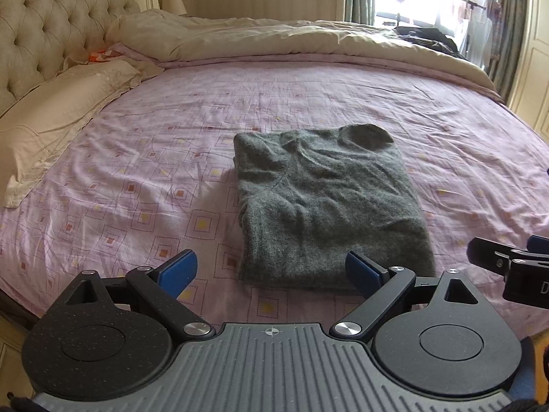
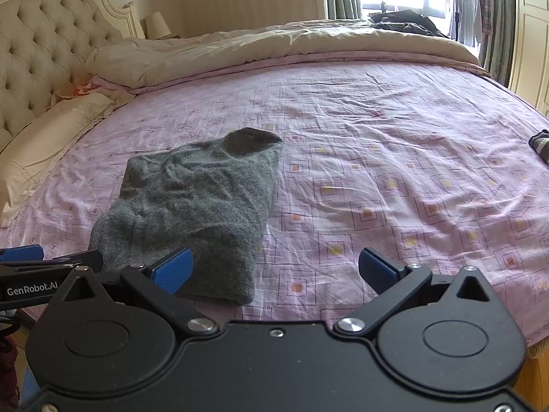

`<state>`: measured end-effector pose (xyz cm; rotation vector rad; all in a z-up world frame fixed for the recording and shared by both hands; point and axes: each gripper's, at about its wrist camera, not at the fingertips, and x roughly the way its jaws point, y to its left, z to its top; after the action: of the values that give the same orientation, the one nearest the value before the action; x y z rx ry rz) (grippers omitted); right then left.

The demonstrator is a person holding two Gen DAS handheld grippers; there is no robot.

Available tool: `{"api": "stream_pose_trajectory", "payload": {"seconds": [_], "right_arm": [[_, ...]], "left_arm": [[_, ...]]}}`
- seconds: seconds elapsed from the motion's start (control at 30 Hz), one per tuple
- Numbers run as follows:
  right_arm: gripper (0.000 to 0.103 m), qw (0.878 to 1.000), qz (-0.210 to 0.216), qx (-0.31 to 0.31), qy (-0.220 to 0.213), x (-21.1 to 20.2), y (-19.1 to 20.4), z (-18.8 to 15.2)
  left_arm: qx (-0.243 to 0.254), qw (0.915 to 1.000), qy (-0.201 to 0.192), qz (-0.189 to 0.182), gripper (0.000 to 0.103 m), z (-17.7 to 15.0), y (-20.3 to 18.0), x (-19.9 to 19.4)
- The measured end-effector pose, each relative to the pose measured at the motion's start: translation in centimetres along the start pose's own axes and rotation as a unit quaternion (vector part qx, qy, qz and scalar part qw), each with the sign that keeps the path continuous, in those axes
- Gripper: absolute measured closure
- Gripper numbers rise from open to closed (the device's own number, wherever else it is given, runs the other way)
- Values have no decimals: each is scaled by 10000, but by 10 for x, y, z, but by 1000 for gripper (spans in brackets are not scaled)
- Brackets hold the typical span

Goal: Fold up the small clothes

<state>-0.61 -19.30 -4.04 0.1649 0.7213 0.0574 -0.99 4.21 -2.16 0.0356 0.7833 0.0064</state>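
In the left wrist view, the left gripper [image 1: 271, 269] fills the bottom of the frame, jaws spread apart and holding nothing. A folded grey sweater [image 1: 326, 202] lies on the pink bed sheet [image 1: 137, 171] at centre frame.

In the right wrist view, the right gripper [image 2: 274, 267] has its jaws apart and bare; the sweater sits left of centre.

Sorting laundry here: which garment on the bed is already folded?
The grey knitted sweater, a neat rectangle on the pink sheet; the dark clothes by the window lie heaped.
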Motion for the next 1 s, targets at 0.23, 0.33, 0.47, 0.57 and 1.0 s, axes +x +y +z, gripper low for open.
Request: {"api": "stream_pose_trajectory", "payload": {"seconds": [0.23,0.33,0.47,0.57,1.0], "right_arm": [[0,9998,-146,-23,115,2,3,3],[0,9998,-159,-15,141,3,3,3],[0,9998,-160,-15,141,3,3,3],[0,9997,-176,-13,154,3,3,3],[0,9997,-180,15,161,3,4,7]], "left_arm": [[-70,10000,38,-33,9,2,4,1],[-82,9999,48,-32,9,3,4,1],[-69,9999,69,-39,9,4,5,1],[-70,9999,77,-35,9,5,5,2],[-55,9999,99,-41,9,9,5,3]]}}
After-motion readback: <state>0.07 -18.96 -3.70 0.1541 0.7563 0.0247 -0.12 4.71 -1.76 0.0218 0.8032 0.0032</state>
